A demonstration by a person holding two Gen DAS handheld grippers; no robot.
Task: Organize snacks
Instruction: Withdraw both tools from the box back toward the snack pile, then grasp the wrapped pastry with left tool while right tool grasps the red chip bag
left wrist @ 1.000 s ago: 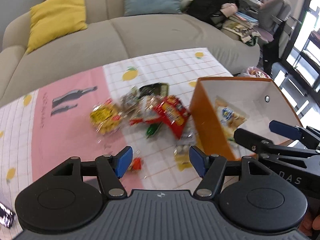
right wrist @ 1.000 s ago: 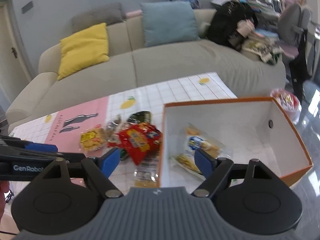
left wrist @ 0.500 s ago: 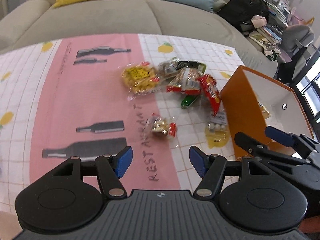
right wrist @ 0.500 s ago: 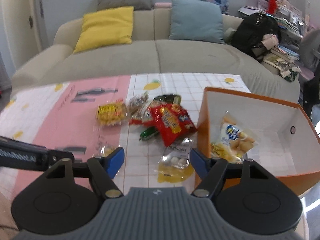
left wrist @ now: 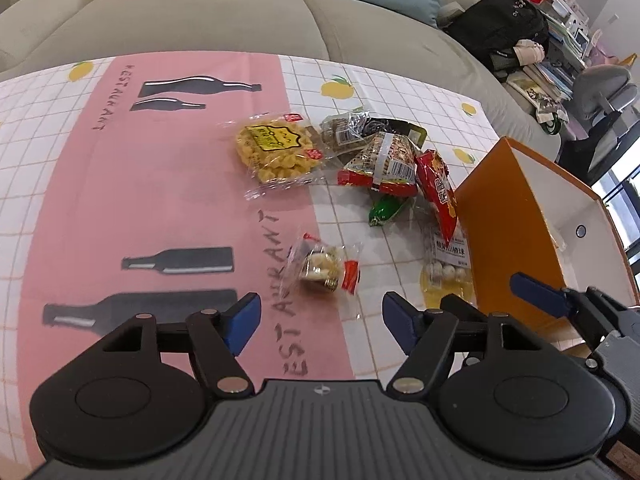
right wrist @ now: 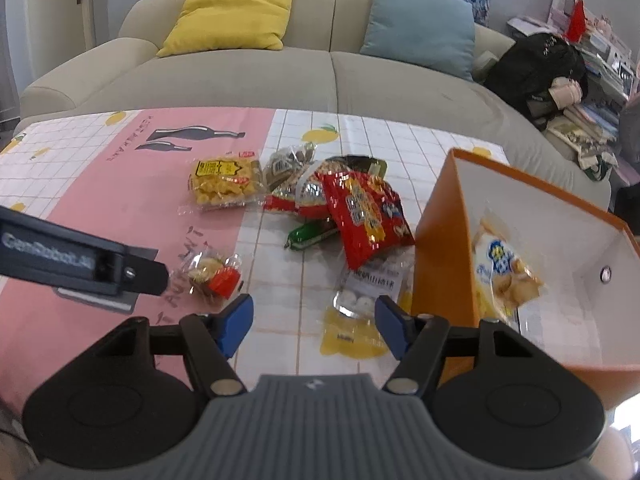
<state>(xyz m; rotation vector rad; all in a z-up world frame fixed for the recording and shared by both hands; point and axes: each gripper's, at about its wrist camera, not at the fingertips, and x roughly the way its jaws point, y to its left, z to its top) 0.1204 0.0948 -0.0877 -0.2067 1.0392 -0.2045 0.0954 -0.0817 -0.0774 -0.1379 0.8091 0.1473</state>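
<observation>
Beyond both grippers a long grey-beige sofa (right wrist: 332, 76) fills the far side, soft and rounded, with a yellow cushion (right wrist: 232, 12) and a blue cushion (right wrist: 420, 20) on it. Nearer lies the table (left wrist: 120, 200), covered in a smooth printed cloth: a pink band with black bottle shapes, and a white grid with lemons.

To the right of the right gripper (right wrist: 314, 322) stands the orange box (right wrist: 440, 240), stiff card with a white inside; a clear pack of biscuits (right wrist: 504, 268) leans in it. The box wall stands just beside this gripper's right finger.

The left gripper (left wrist: 320, 322) tilts steeply down at the cloth, its jaws wide and opening, with nothing between them. Just ahead of it lies a small crinkled clear packet (left wrist: 324, 268) with pale pieces and a red tab. The right gripper also points down, jaws apart but closing, empty; a flat clear-and-yellow packet of white balls (right wrist: 356, 316) lies ahead of and partly between its blue pads, untouched.

Further ahead of both is the loose heap: a glossy red chip bag (right wrist: 364, 216), a clear bag of yellow puffs (left wrist: 276, 148), a red-and-clear nut pack (left wrist: 384, 160), a brown-filled clear packet (left wrist: 340, 130), a dark packet (left wrist: 396, 126) and a small green wrapper (left wrist: 384, 208).
</observation>
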